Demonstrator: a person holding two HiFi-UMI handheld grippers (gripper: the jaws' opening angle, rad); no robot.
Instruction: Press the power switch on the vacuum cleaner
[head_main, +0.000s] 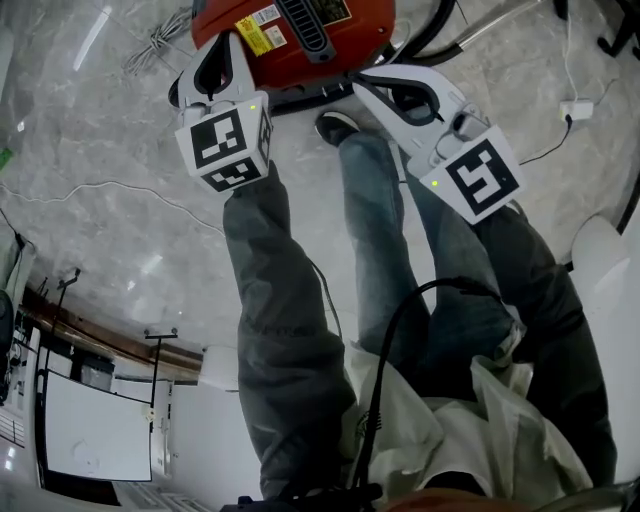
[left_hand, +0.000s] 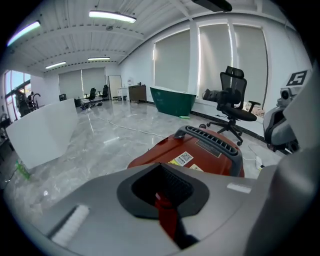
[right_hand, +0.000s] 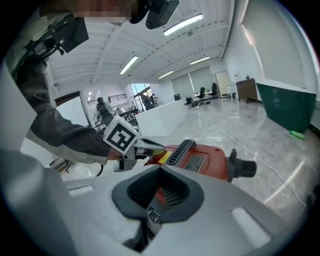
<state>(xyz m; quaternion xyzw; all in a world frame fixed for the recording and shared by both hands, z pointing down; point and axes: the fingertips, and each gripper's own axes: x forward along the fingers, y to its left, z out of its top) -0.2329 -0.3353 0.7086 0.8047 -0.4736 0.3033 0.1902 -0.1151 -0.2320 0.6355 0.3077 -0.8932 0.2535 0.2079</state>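
I am holding my left claw (head_main: 226, 45) and my right claw (head_main: 360, 80) closed on nothing, both pointing down at the near side of the red vacuum cleaner (head_main: 300, 40), which is sitting on the grey marble floor (head_main: 100, 230) just beyond my shoe (head_main: 336, 125)

The left arm (head_main: 268, 300) and the right arm (head_main: 545, 300) both reach forward and down, in dark sleeves. Each one holds a gripper. The left gripper (head_main: 220, 60) has its jaws pressed together with nothing in them. The right gripper (head_main: 385, 92) is the same. Its tip leans toward the left one, near but not touching.
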